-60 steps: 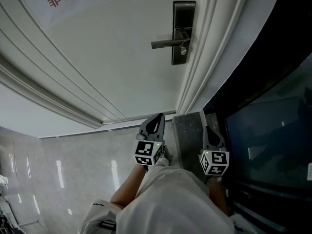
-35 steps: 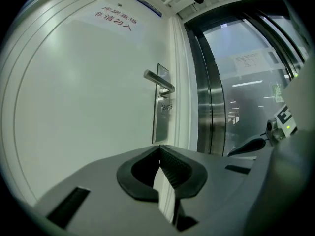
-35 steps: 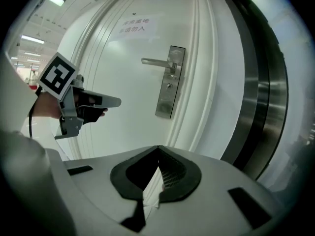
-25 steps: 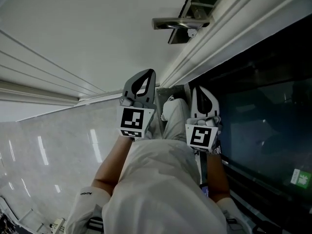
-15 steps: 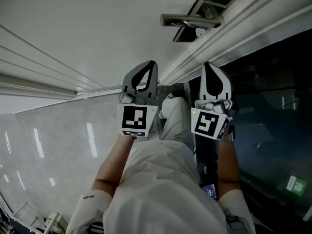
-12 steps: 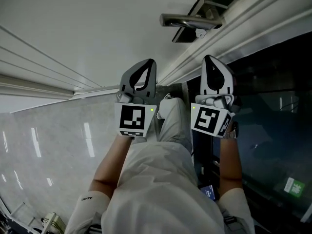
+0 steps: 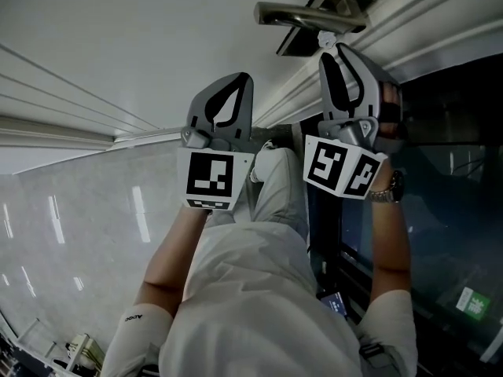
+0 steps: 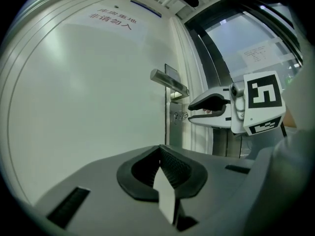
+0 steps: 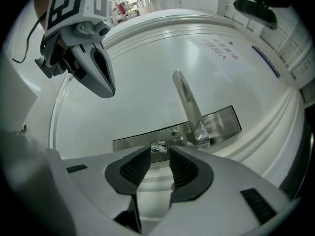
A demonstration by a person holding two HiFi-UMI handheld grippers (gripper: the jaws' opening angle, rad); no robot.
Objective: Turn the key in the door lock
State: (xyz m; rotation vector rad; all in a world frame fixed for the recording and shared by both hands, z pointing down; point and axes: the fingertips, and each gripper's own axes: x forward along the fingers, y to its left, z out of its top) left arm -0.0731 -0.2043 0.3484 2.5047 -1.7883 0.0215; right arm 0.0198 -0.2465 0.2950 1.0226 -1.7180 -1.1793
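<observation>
Bright metal is all I get of the key (image 9: 158, 146): a small rounded head standing at the mouth of the right gripper (image 9: 160, 155), between its two ribbed black pads. The blade and the keyhole are hidden behind that head and the jaw tips. The jaws have just been opening and now stand moderately apart. The key head lies between the tips, and I see no pad pressing on it.

In the left gripper view the key (image 8: 181, 116) is a glittering speck just ahead of the right gripper (image 8: 191, 113), too small to give a shape. In the head view the key (image 7: 326, 38) is a pale blob just beyond that gripper's (image 7: 334, 60) tip.

Behind the key runs the lock plate (image 9: 140, 139), a long strip of brushed steel whose middle is covered by the gripper's grey body. In the head view the frame's top edge cuts it off. The lever handle (image 9: 187, 100), a flat satin bar, springs from the plate beyond the jaws and slightly to their right.

Around it the door (image 9: 138, 68) is smooth and white, with moulded grooves curving across it. Red lettering (image 9: 221, 50) far beyond the jaws is too distorted for me to read.

The left gripper (image 8: 159, 151) has its jaws together with nothing between them. It faces bare door panel, on the right gripper's left and apart from the lock. Dark glass (image 7: 440, 155) fills the right gripper's outer side.
</observation>
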